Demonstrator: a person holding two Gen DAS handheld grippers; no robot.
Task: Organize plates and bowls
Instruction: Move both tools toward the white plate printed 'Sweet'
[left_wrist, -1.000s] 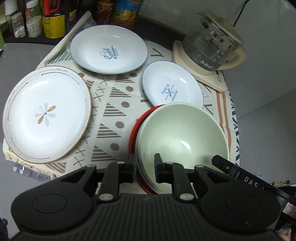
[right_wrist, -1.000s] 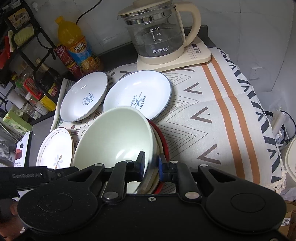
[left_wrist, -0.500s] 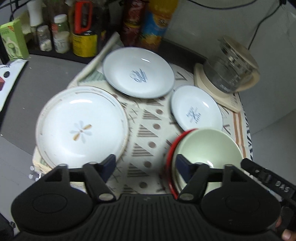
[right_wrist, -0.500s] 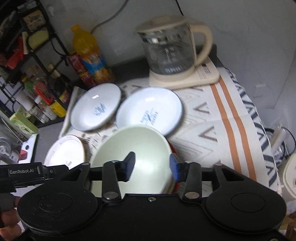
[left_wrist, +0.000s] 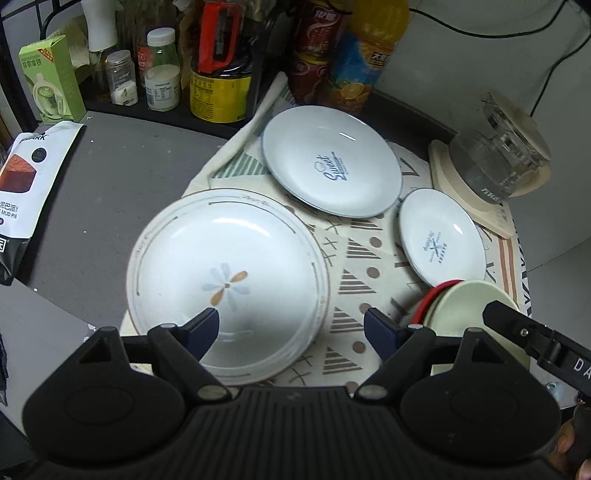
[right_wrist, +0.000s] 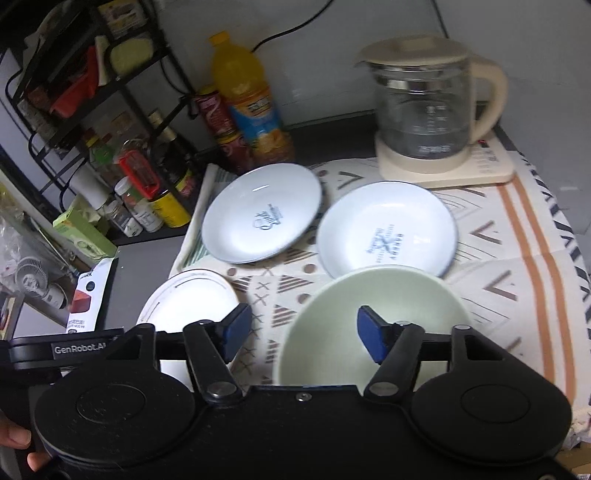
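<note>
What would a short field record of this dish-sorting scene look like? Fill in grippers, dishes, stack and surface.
left gripper: open, empty, above the flower plate
right gripper: open, empty, above the green bowl
loose plates: Sweet plate, Bakery plate, flower plate
stack: green bowl nested on a red-rimmed dish
surface: patterned cloth
background: glass kettle, orange juice bottle
</note>
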